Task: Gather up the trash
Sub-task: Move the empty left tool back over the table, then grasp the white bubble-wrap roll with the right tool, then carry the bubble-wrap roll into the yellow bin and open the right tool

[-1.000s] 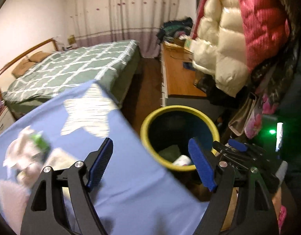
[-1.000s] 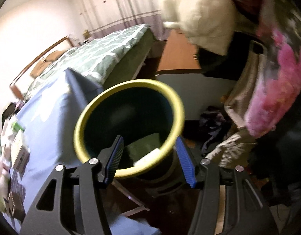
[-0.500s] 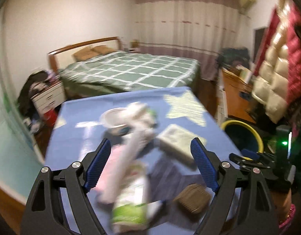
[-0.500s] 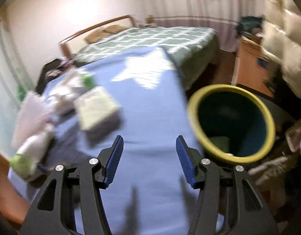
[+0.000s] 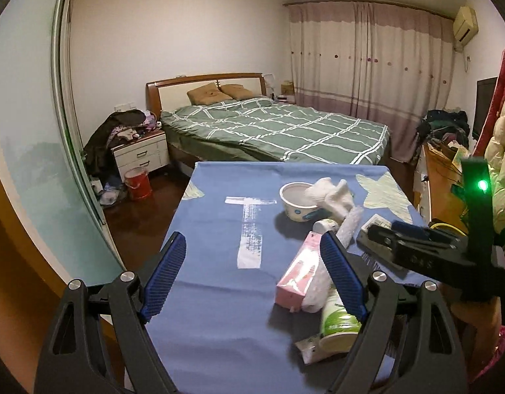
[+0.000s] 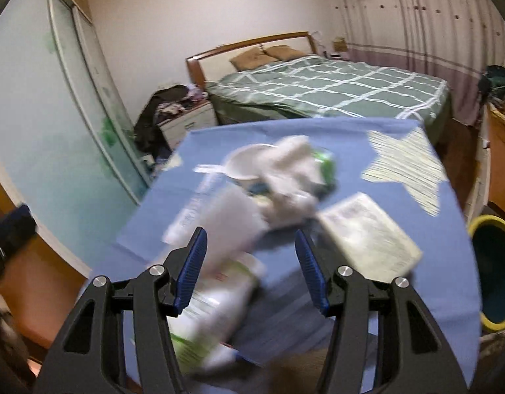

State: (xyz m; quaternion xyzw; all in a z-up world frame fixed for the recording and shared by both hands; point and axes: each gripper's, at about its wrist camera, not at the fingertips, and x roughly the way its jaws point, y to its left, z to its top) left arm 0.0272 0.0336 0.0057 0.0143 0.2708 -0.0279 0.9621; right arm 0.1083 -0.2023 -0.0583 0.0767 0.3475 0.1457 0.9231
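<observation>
Trash lies on the blue-clothed table [image 5: 219, 312]: a white bowl [image 5: 296, 202], a crumpled white tissue [image 5: 331, 193], a pink box [image 5: 298, 272] and a green-and-white bottle [image 5: 337, 318]. My left gripper [image 5: 252, 243] hovers open over the bare cloth, and its right finger overlaps the pink box in the picture. In the blurred right wrist view, my right gripper [image 6: 250, 234] hangs above the pile with its jaws opening and nothing between them. The bottle [image 6: 213, 302] is at its lower left, the tissue [image 6: 291, 180] ahead and a flat white pack [image 6: 367, 233] to the right.
A yellow-rimmed bin [image 6: 492, 262] stands on the floor off the table's right edge. Beyond the table are a green checked bed [image 5: 285, 128], a white nightstand [image 5: 140, 154] and a red bucket [image 5: 139, 182]. A wooden desk [image 5: 436, 177] and hanging jackets fill the right side.
Both views have swung left from the bin to the table with the trash. The pile now sits in front of both grippers. Nothing is held in either one.
</observation>
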